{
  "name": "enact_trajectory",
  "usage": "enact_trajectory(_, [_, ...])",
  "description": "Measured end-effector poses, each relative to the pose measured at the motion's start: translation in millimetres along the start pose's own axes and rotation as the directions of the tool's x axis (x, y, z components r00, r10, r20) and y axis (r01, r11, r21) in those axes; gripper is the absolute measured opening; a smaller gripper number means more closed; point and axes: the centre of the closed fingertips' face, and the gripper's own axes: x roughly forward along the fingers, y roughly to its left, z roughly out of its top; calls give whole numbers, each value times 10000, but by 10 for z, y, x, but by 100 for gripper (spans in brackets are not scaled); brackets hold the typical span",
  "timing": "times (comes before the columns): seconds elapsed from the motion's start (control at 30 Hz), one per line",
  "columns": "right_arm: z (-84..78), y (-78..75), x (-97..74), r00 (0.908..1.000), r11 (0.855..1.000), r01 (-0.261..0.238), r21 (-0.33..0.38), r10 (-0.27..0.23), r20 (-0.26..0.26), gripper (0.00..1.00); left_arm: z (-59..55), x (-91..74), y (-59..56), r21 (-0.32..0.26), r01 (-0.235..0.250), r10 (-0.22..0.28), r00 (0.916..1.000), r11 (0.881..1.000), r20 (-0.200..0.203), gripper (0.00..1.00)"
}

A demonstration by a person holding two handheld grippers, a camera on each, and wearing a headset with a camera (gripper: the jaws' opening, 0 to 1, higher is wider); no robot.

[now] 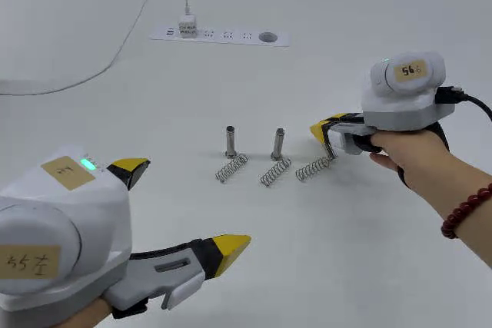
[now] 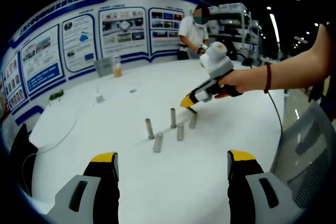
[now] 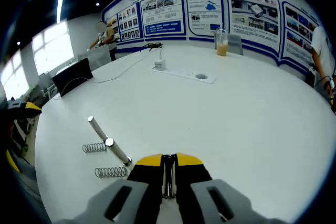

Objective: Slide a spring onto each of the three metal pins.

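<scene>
Left gripper (image 1: 181,205) sat nearest, low and to the left, its jaws spread wide with nothing between them. It was well apart from the work and seemed parked there to leave the middle free for the other side.

Farther off, two pins stood upright on the table (image 1: 307,266): left pin (image 1: 231,142) and middle pin (image 1: 278,144). Just on the near side of each a spring lay flat, left spring (image 1: 231,167) and middle spring (image 1: 275,172), neither yet on a pin. Right spring (image 1: 314,167) lay in the same row, to the right.

Right gripper (image 1: 327,134), held in a hand (image 1: 407,151), was at the right end of that row. Its jaws were closed on the third pin (image 1: 330,148), which hung roughly upright, its lower end at the far end of right spring. Whether the two touched could not be told. In the right gripper view the third pin (image 3: 168,179) showed as a bright sliver pinched between the shut jaws. Such a grip probably served to feed the pin into the coil's open end, or to stand it beside the others.

Bare table lay all around the row. A power strip (image 1: 219,35) and its cable (image 1: 138,21) lay on the far side, well apart. The tightest spot was between middle pin and right gripper, where a leftward swing could topple that pin or roll its spring.
</scene>
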Motion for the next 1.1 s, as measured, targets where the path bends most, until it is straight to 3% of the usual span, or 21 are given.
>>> enact_trajectory(0.5, [77, 38, -120, 9996, 10000, 26, -39, -25, 271, 9, 51, -19, -8, 177, -32, 30, 9999, 9998, 123, 87])
enact_trajectory(1.1, [27, 125, -208, 10000, 9985, -27, -554, 26, -23, 9, 66, -40, -19, 276, -33, 29, 9999, 9996, 155, 86])
